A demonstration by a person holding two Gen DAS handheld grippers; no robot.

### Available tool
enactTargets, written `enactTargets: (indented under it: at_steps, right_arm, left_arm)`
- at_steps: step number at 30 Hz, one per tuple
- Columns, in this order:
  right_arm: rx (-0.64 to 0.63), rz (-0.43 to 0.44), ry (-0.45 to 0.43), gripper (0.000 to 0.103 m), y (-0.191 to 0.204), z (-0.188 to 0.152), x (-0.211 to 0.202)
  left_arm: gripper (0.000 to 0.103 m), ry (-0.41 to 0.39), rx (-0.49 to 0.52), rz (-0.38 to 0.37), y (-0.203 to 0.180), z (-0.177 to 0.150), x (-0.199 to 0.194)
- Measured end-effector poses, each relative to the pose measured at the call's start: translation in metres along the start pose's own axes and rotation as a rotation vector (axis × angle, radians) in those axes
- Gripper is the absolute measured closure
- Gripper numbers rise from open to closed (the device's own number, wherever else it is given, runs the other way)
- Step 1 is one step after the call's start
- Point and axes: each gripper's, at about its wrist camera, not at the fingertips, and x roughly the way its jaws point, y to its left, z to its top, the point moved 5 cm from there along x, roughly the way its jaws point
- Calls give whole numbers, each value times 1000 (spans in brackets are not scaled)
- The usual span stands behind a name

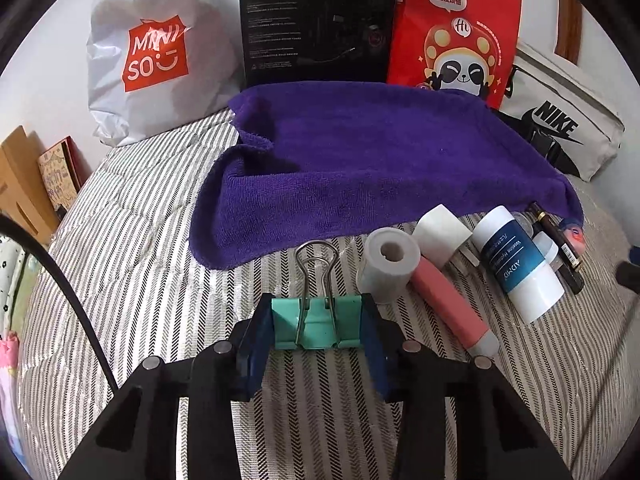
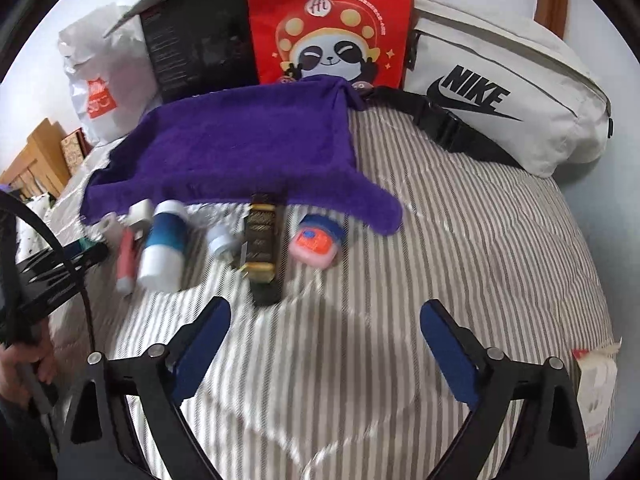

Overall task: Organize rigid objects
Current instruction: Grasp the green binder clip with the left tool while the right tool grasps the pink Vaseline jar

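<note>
while the left hand-held gripper (image 1: 316, 324) clamps the binder clip (image 1: 316, 320), the right hand-held gripper (image 2: 324, 340) gapes wide.

Fuzzy purple cloth towel (image 1: 360, 160), binder clip (image 1: 318, 320) (painted metal), striped woven bedding (image 1: 140, 260)

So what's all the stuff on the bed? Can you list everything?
binder clip: one, teal, between left gripper pads
tape rolls: two, white, beside clip
tube: one, pink, by rolls
bottle: one, white and blue, lying down
dark box: one, black-gold, centre
small jar: one, pink, blue lid
towel: one, purple, mid-bed
bags: white, red, cream, along wall
black box: one, at wall
left gripper: closed on clip
right gripper: open, empty
</note>
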Motion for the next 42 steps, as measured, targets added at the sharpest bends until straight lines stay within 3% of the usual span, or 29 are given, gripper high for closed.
enactTargets:
  at_steps: [6,13,21,26,28,30,33,42]
  right_arm:
    - [57,-10,16,26,-14,17,29]
    - [159,16,2,27,-17,34,56]
    - [65,-68,48,28,-14,25,61]
    - [66,-58,43,28,-16,21,59]
    - [46,-52,30,38,-12,22,61]
    - [25,-41,19,42,-7,22,65]
    - [-6,-14,-19,62,0,22,63]
    - [-30,1,-72,65,3,20,58]
  left_arm:
    - [63,0,2,2,0,0,1]
    - [63,0,3,3,-1,0,1]
    - [63,0,2,3,0,0,1]
    - [63,-1,2,3,0,0,1]
    - [63,-1,2,3,0,0,1]
    - [63,-1,2,3,0,0,1]
    - [63,-1,2,3,0,0,1]
    - [63,-2,1,3,0,0,1]
